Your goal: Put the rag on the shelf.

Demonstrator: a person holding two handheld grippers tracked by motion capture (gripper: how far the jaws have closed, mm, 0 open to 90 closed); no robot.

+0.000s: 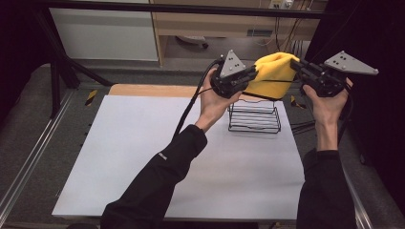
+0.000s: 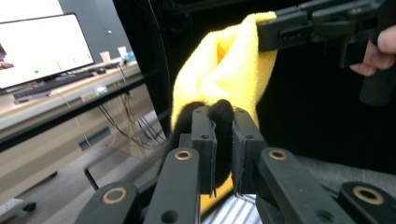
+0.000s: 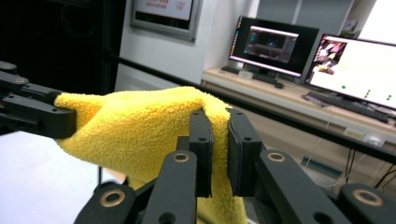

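The left gripper [image 1: 252, 75] was clamped on one edge of a yellow cloth [image 1: 274, 74], its jaws pinched narrow on the dark-trimmed hem in the left gripper view, and the right gripper [image 1: 297, 67] was closed just as tightly on the opposite edge, so the cloth [image 3: 140, 126] hung stretched between the two, held up in the air above a black wire rack [image 1: 254, 117] and apart from it. The rack stood on the far right part of a white table top [image 1: 143, 157], beyond which a strip of bare wood [image 1: 143, 89] ran along the far edge. A black frame bar [image 1: 191, 8] crossed above the table, grey floor lay around it, and pale cabinets stood behind. In the gripper views desks carried lit monitors [image 3: 273, 44], probably three in all, though glare made the count unsure. Counted: one cloth, one rack, two grippers, two hands, each in a black sleeve [image 1: 157, 186], and one grey three-cornered plate [image 1: 351, 63] atop each gripper
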